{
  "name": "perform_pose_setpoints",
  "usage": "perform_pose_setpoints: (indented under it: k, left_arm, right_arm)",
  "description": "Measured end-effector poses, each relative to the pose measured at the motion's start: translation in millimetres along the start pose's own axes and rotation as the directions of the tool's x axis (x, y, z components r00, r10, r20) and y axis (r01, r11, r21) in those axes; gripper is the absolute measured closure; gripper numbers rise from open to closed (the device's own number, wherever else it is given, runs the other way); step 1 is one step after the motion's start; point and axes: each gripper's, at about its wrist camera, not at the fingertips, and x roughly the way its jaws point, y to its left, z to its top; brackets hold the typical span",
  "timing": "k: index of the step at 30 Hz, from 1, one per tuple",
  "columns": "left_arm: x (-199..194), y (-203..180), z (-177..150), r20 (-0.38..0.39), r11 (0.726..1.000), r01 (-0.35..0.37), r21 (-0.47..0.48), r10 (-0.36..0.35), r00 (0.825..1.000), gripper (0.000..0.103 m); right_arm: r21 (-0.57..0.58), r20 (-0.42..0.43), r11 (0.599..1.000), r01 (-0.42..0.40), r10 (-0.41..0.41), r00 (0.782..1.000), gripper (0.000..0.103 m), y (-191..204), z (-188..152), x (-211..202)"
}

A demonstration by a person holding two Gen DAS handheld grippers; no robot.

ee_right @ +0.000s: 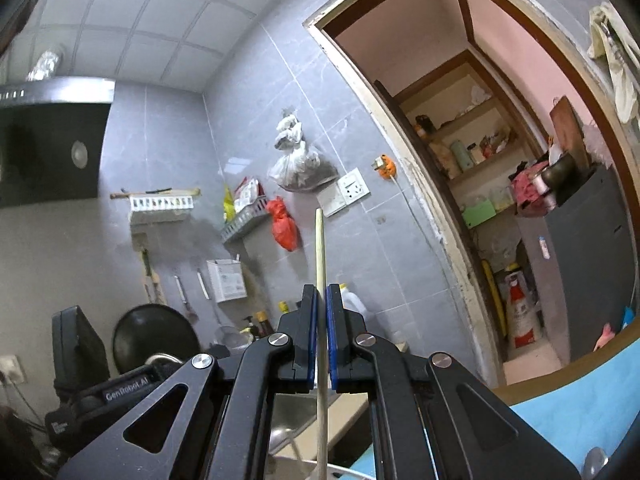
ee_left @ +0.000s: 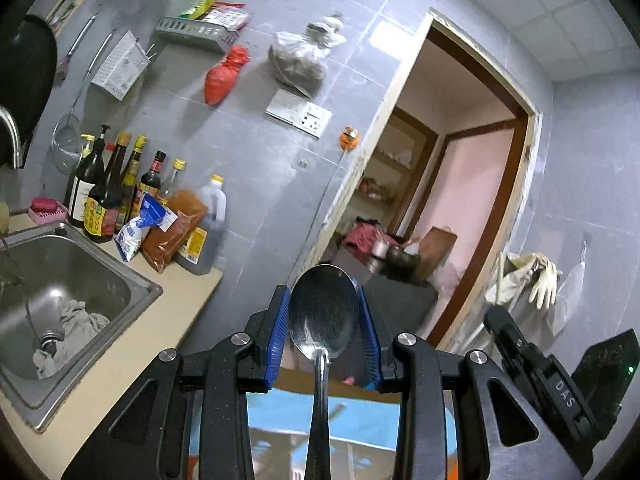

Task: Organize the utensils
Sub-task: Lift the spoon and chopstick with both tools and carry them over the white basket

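My left gripper is shut on a metal spoon. The spoon's bowl stands between the blue pads and its handle runs down toward the camera. My right gripper is shut on a pale wooden chopstick that sticks straight up past the fingertips, its lower end running down out of view. Both grippers are held up in the air, pointing at the grey tiled wall and the doorway. The other gripper's body shows at the right edge of the left wrist view and at the lower left of the right wrist view.
A steel sink with a rag stands at the left, with sauce bottles and packets behind it. A wall rack, hanging bags, a black pan and an open doorway surround. A blue surface lies below.
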Motion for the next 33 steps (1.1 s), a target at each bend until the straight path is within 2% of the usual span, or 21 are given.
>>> perform_pose_setpoints:
  k: [5,9,14,22,27,33]
  left_arm:
    - [1,29,-10,0.083,0.993,0.059,-0.099,-0.050,0.995,0.074]
    - [-2,42,-10,0.134,0.989,0.071,-0.128,-0.054,0.989,0.074]
    - [-5,45,-13,0.183,0.991,0.058,-0.119,-0.036,0.982,0.074]
    - [-9,47,-27,0.268,0.996,0.041,-0.076,-0.020,0.963,0.074]
    - [-8,49,-37,0.294,0.998,0.025,-0.055,-0.007,0.956,0.074]
    - [-7,50,-37,0.325,0.997,0.038,-0.069,-0.013,0.946,0.074]
  right_arm:
    - [-0.055,0.036,0.998,0.020,-0.018,0.999,0.100,1,-18,1]
    - [-0.077,0.039,0.996,0.032,-0.029,0.999,0.100,0,-28,3]
    - [-0.074,0.051,0.996,0.051,-0.047,0.998,0.100,-5,-38,3]
    - [-0.144,0.083,0.987,0.073,-0.062,0.995,0.100,4,-52,4]
    - [-0.180,0.100,0.981,0.072,-0.055,0.994,0.100,8,-58,2]
    - [-0.182,0.113,0.980,0.079,-0.059,0.992,0.100,7,-61,1]
